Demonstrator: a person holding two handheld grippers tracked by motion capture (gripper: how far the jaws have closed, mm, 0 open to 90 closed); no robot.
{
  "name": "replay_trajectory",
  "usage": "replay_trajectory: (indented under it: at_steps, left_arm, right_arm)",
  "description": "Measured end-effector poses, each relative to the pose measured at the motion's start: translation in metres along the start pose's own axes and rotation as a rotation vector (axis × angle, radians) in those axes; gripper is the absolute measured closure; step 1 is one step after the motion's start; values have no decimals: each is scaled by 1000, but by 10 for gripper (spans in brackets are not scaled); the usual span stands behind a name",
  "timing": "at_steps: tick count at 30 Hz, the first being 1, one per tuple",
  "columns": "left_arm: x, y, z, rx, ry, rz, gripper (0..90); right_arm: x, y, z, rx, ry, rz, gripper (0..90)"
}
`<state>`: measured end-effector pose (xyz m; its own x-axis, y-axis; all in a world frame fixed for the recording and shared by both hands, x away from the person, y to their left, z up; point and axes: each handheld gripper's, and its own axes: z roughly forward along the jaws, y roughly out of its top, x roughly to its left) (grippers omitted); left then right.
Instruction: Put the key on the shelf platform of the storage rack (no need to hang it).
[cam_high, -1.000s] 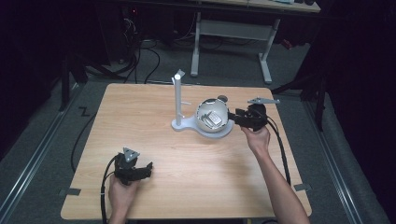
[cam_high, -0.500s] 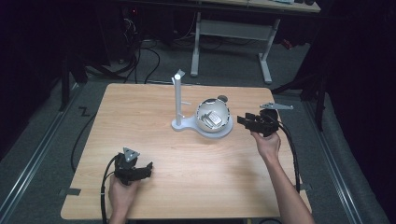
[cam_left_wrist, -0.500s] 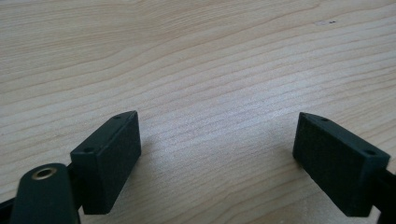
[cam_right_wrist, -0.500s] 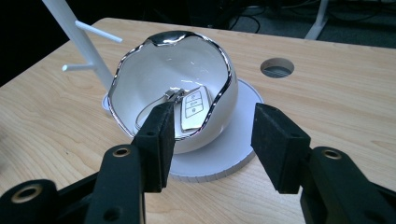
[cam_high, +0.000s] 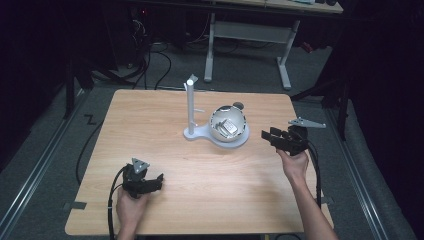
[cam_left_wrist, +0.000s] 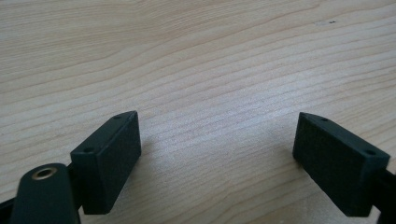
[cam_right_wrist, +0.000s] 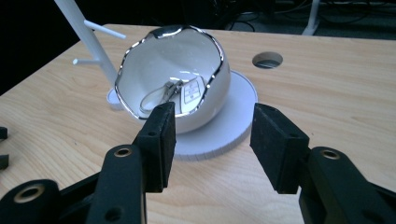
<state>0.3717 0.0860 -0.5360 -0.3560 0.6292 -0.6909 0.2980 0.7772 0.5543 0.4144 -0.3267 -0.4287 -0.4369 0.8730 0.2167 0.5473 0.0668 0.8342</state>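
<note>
A white egg-shaped bowl (cam_high: 228, 124) with a jagged silver rim sits on a round white base (cam_right_wrist: 233, 123) at the table's middle back. Inside the bowl (cam_right_wrist: 177, 77) lies a white key fob (cam_right_wrist: 190, 93) with a metal ring. A white post (cam_high: 190, 107) with small pegs rises from the same base. My right gripper (cam_high: 268, 136) hovers just right of the base, open and holding nothing; in the right gripper view it (cam_right_wrist: 212, 133) faces the bowl. My left gripper (cam_high: 159, 181) rests at the table's front left, open over bare wood (cam_left_wrist: 219, 149).
The wooden table (cam_high: 150, 130) has a round cable hole (cam_right_wrist: 267, 59) behind the bowl. Cables trail from both grippers off the front edge. A desk frame (cam_high: 247, 35) and floor cables stand beyond the far edge.
My right gripper has drawn back from the bowl, to the right and toward the table's front. The left gripper has not moved.
</note>
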Motion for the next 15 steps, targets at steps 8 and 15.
replay_trajectory:
  at_steps: [8, 15]
  left_arm:
    - [0, 0, 0, 1, 0, 2, 156]
    - [0, 0, 0, 0, 0, 2, 156]
  right_arm:
    - [-3, -13, -16, -19, -27, 2, 514]
    - [1, -23, -26, -33, -38, -18, 518]
